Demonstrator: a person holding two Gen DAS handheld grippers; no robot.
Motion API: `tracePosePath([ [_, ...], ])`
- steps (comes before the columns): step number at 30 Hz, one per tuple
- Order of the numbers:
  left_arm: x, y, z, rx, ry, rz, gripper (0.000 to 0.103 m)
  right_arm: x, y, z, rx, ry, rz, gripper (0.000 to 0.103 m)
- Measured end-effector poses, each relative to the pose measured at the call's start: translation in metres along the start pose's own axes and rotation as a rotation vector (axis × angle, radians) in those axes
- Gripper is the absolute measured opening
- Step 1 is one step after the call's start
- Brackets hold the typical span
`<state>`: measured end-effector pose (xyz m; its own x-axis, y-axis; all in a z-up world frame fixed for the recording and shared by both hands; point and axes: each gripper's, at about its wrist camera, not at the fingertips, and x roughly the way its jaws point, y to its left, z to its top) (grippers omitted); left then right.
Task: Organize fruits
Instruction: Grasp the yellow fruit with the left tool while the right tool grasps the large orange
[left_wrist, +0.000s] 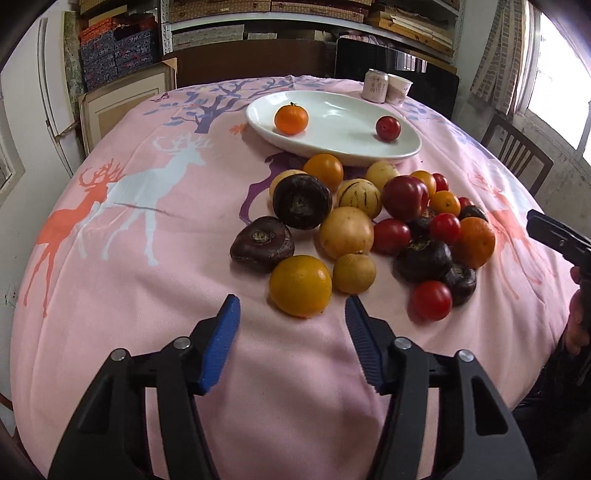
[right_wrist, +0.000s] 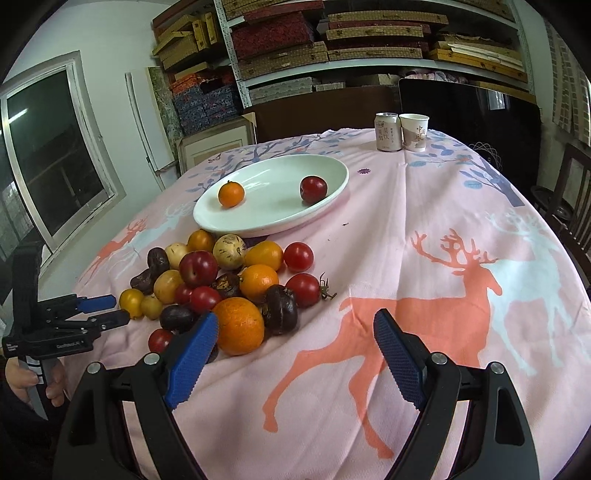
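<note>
Two fruits sitting upper-frame in white plate (left_wrist: 369, 153); heap waiting below. Am holding left gripper (left_wrist: 291, 319) and right gripper (right_wrist: 295, 338) spread, empty, lining up yellow orange (left_wrist: 300, 286).

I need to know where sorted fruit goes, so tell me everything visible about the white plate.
The white plate is a glossy, oval, shallow dish that looks ceramic, with a raised rim and window glare on its surface. It lies flat on the pink deer-print tablecloth, beyond the pile of loose fruit and nearer than the can and paper cup. It holds two things, set apart: a small orange and a dark red fruit. Pile fruit sits against its near rim; contact is unclear.
</note>
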<state>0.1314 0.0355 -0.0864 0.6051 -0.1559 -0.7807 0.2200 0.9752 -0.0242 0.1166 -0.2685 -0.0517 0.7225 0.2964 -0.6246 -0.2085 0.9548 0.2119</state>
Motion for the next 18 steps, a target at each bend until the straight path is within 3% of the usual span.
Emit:
tracePosePath([
  [7, 0.013, -0.009, 0.008, 0.008, -0.027, -0.004, 0.055, -0.009, -0.003, -0.014, -0.01, 0.014, -0.035, 0.087],
  [11, 0.008, -0.01, 0.007, 0.007, -0.062, 0.002, 0.037, 0.005, 0.003, -0.019, -0.024, 0.06, -0.021, 0.087],
  [14, 0.005, -0.009, 0.003, -0.006, -0.063, -0.045, 0.037, 0.016, 0.015, -0.021, -0.05, 0.079, -0.026, 0.085],
  [18, 0.004, -0.009, 0.002, -0.009, -0.061, -0.055, 0.036, 0.03, 0.025, -0.021, -0.05, 0.114, 0.0, 0.077],
])
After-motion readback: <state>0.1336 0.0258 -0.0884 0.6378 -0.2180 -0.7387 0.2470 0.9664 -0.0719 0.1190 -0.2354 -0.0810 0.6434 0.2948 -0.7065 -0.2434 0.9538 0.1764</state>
